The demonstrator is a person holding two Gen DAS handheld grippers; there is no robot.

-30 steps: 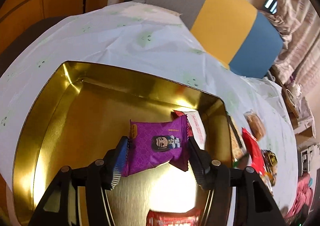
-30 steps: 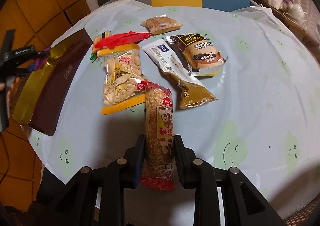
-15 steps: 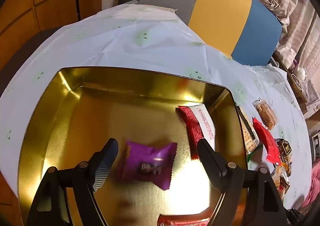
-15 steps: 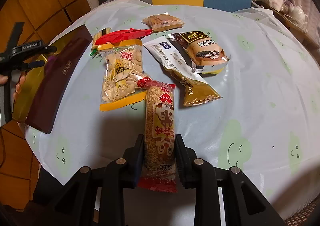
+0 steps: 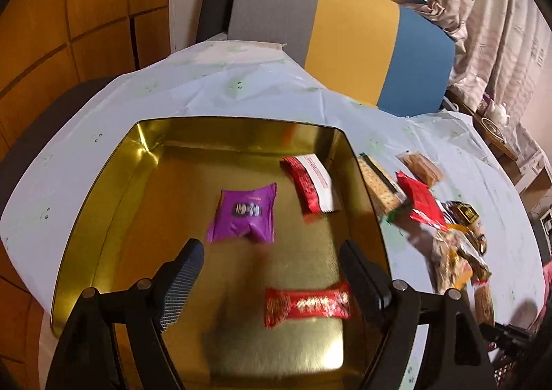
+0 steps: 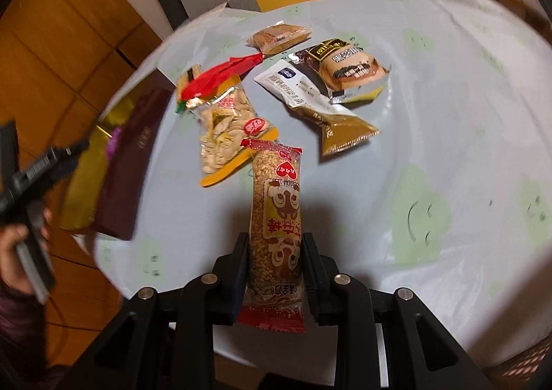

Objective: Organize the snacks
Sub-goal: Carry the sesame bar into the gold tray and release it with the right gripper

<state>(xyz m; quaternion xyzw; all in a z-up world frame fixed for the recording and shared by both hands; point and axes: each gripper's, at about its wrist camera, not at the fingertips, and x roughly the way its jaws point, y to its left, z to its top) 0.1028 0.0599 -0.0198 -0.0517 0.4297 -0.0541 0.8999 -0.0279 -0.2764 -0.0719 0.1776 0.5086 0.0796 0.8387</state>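
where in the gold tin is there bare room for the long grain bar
The gold tin is bare on its left half, between the left wall and the purple packet. The right side is crowded: red-and-white packet and red bar. The right gripper holds the grain bar.

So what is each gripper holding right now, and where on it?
The right gripper clamps the long grain bar near its lower end. The left gripper holds nothing, jaws wide above the gold tin.
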